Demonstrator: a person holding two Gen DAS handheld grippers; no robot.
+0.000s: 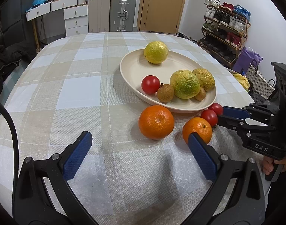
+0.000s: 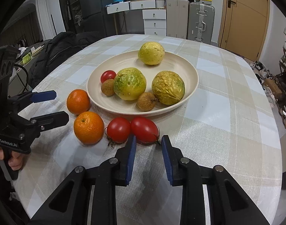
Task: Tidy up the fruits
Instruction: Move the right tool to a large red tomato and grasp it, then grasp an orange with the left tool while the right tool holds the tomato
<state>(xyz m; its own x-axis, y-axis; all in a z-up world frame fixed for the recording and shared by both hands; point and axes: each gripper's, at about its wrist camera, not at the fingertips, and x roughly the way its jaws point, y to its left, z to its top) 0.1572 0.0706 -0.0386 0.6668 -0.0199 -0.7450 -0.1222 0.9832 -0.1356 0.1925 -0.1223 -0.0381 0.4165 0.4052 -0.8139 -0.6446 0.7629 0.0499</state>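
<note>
right claw: your right gripper at bottom centre of its own view is closed down on the oval red tomato. The blue pads catch only its near end.
left claw: your left gripper is wide open and empty, low in its view, above the beige-and-white checked tablecloth.
target: the oval red tomato sits on the cloth, just in front of the cream oval plate, touching the round red tomato on its left.
still outside: two glossy oranges, lower left of the plate.
plate load: three yellow-green fruits, two small brown ones and one red tomato, mostly in the front half. The back right looks free.
risk, slip: shallow hold on smooth round skin, so it could squirt forward as you lift.
risk, crush: soft fruit. Squeezing harder to fix the slip may split it.
risk, neighbour: the touching tomato may roll when you pull away.
risk, rim: carry too low and you clip the plate edge.
risk, drop-in: releasing from height could knock the other fruit about.
</note>
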